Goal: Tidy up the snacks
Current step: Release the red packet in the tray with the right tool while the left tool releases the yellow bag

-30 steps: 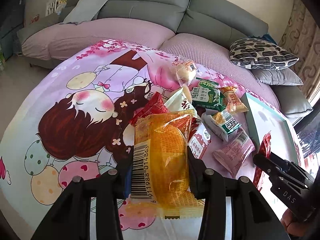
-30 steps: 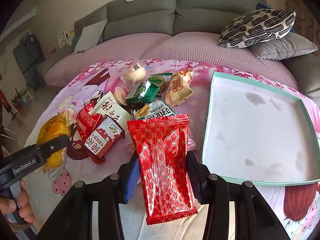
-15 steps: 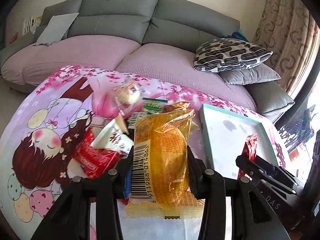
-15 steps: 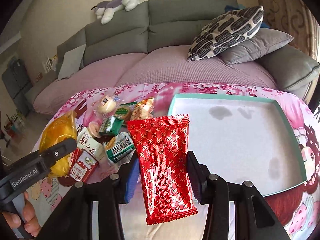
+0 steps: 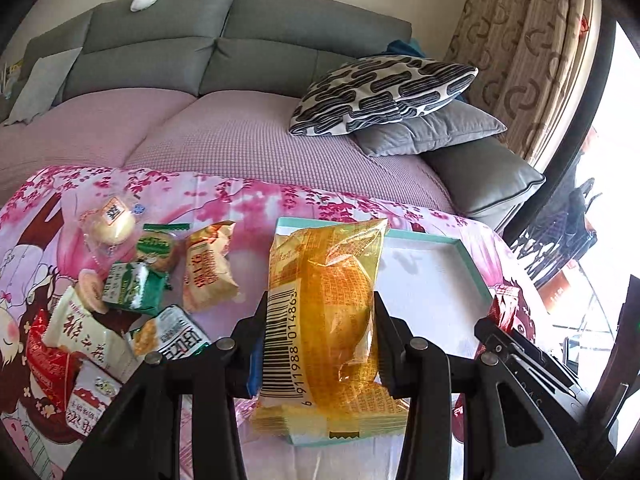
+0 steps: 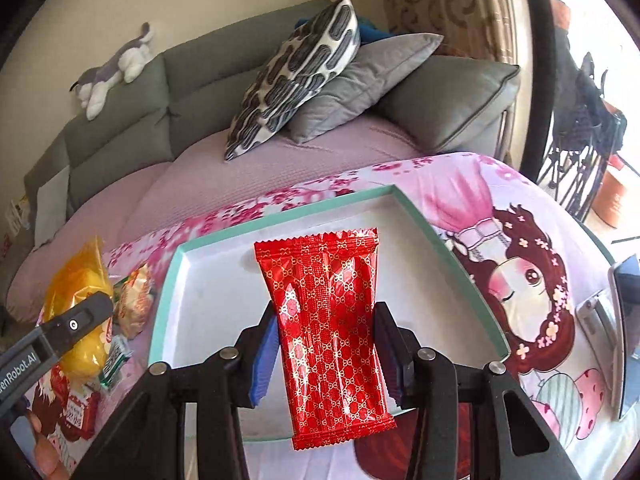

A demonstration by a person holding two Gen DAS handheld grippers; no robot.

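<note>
My left gripper (image 5: pixel 320 344) is shut on a yellow bread packet (image 5: pixel 324 320) with a barcode, held over the near left edge of the teal-rimmed white tray (image 5: pixel 436 280). In the right wrist view my right gripper (image 6: pixel 326 356) is shut on a red patterned snack packet (image 6: pixel 328 328), which hangs above the tray (image 6: pixel 216 280). The left gripper (image 6: pixel 76 324) with its yellow packet (image 6: pixel 76 292) shows at the left of that view. The right gripper (image 5: pixel 516 348) shows at the right edge of the left wrist view.
A pile of several snack packets (image 5: pixel 136 292) lies on the pink cartoon cloth (image 5: pixel 224 196) left of the tray. A grey sofa (image 5: pixel 224 56) with cushions (image 5: pixel 380 92) stands behind. A phone (image 6: pixel 624 320) lies at the cloth's right edge.
Both grippers have swung to the right with their packets, from above the snack pile to above the tray. The right wrist has rolled, so the tray now looks tilted.
</note>
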